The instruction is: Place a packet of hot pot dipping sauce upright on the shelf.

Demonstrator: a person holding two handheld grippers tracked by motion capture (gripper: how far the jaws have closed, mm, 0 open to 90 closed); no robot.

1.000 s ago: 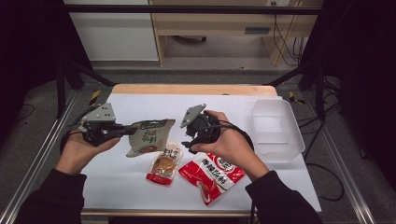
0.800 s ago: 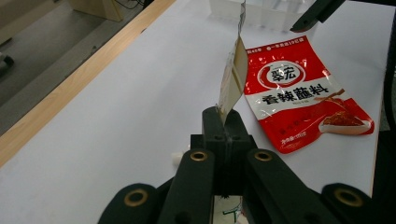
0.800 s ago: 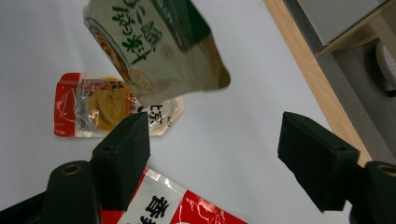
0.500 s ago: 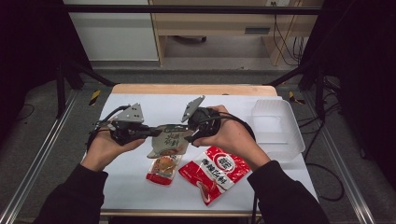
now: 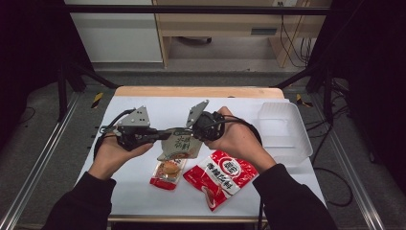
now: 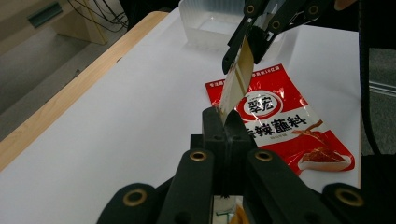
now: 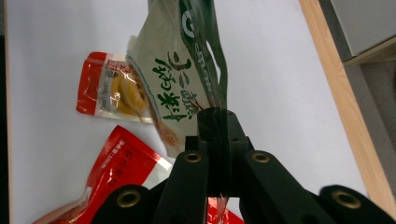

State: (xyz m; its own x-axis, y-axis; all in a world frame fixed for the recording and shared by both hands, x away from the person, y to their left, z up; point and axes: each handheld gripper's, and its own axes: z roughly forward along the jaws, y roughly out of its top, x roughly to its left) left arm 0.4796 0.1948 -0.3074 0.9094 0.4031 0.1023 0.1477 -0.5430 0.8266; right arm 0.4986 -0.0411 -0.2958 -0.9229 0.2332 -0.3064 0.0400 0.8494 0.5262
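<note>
A beige and green snack packet hangs above the middle of the table between both grippers. My left gripper is shut on its left edge; in the left gripper view the packet stands edge-on, rising from the closed jaws. My right gripper has just been closing and now pinches the packet's opposite edge. In the right gripper view the packet runs up from my right gripper, whose jaws are pressed together on it.
A large red sauce packet and a small red packet lie flat on the white table below the grippers. A clear plastic container stands at the right side. The table's wooden far edge runs behind.
The left gripper carried the packet rightward to the table's middle. The right gripper's jaws closed onto the packet's other edge.
</note>
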